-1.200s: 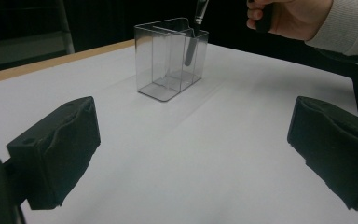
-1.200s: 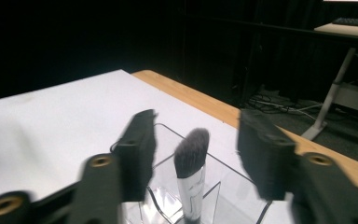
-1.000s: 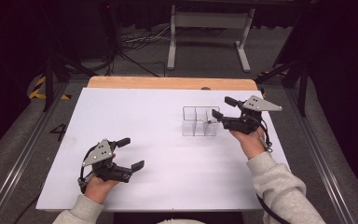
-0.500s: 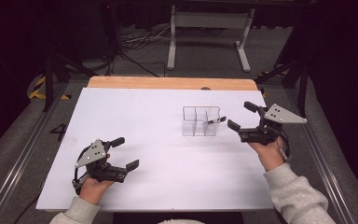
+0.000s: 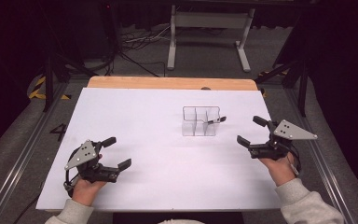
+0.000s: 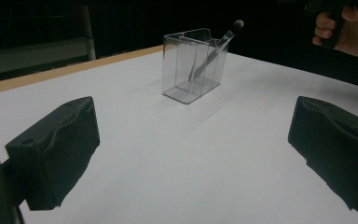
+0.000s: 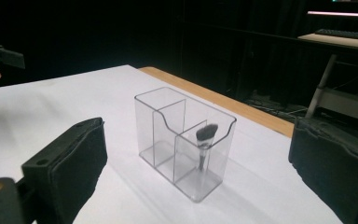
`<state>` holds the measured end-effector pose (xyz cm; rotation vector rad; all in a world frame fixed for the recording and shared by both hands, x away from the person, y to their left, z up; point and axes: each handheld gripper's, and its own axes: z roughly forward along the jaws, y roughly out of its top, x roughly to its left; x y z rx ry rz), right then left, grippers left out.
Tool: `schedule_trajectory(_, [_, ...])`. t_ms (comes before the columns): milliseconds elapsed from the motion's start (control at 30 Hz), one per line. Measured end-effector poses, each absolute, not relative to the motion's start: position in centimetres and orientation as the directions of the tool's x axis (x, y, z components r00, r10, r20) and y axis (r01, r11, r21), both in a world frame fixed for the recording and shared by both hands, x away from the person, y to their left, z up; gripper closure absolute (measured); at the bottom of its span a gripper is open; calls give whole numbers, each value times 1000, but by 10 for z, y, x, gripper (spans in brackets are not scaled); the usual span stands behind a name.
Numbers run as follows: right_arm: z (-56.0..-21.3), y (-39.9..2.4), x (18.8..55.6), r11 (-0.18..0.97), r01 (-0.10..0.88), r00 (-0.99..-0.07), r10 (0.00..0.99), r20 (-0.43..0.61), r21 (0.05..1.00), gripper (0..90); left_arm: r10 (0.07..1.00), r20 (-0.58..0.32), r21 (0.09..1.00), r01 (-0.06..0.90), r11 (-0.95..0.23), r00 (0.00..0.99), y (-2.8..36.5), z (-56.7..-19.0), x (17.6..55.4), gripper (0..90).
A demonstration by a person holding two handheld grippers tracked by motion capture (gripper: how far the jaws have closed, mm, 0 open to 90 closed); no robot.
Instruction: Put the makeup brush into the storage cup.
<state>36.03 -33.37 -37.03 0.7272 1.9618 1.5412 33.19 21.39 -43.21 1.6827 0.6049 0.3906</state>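
The brush [image 5: 213, 121] now leans in the end compartment of the clear organizer [image 5: 200, 122] on the worktop [image 5: 135, 121], released, so the placing looks done. The right tool [image 5: 252, 130], its jaws just opened and empty, has backed well apart; the left tool [image 5: 117, 151] rests open.

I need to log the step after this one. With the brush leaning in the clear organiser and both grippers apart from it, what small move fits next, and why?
Probably draw the right gripper further clear: its jaws have just been opening, nothing between them, and the dark-tipped makeup brush already leans inside the clear plastic three-compartment organiser.
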Motion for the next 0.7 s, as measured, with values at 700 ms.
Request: schedule_trajectory(700, [-417,-343,335,201,84,-717,692,-81,976,43,597,-68,980,167,-112,799,224,-433,325,26])
